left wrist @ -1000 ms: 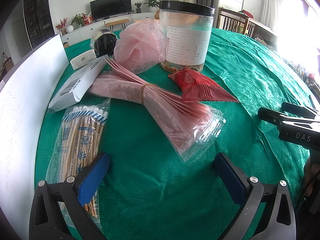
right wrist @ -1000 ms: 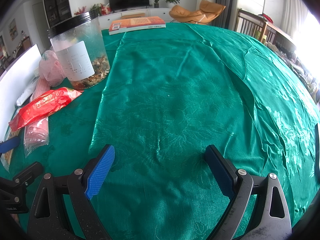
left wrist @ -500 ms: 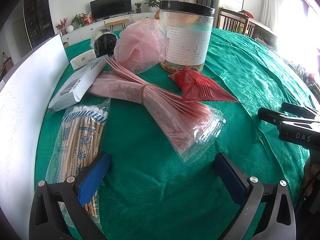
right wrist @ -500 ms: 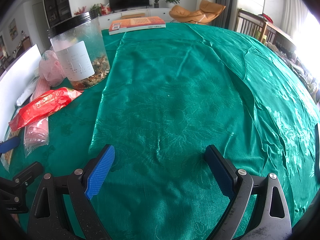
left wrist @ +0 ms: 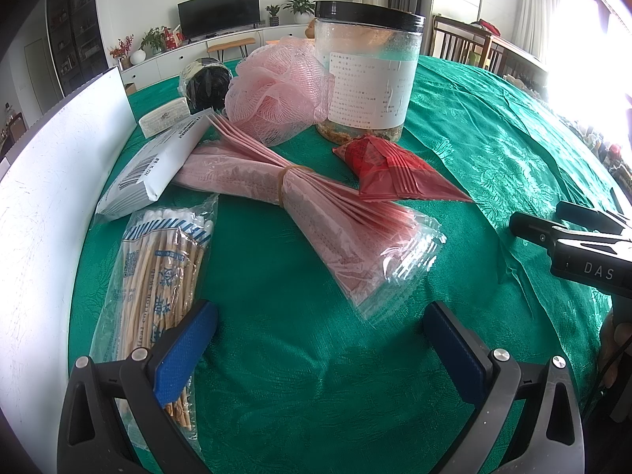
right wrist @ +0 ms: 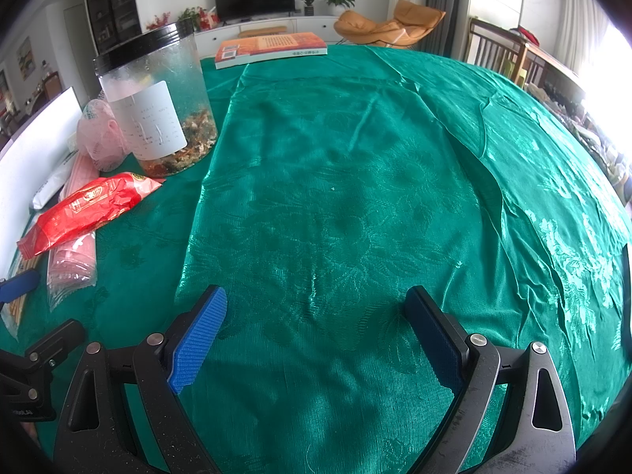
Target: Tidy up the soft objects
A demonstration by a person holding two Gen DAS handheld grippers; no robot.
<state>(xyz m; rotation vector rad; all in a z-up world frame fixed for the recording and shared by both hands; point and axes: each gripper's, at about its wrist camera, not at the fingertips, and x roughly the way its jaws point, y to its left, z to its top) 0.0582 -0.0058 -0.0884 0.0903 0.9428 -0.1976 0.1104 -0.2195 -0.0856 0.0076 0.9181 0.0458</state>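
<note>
Fingers of left gripper [left wrist: 320, 345] and right gripper [right wrist: 316, 333] are spread wide, gripping nothing. Banded pink packets [left wrist: 312, 193] lie just before the jar [left wrist: 367, 79]; pink mesh sponge [left wrist: 280, 91] touches its left side.

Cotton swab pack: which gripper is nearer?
Left. The left gripper is open, its left finger over the cotton swab pack. The right gripper, also open, hovers over bare tablecloth well to the pack's right.
</note>
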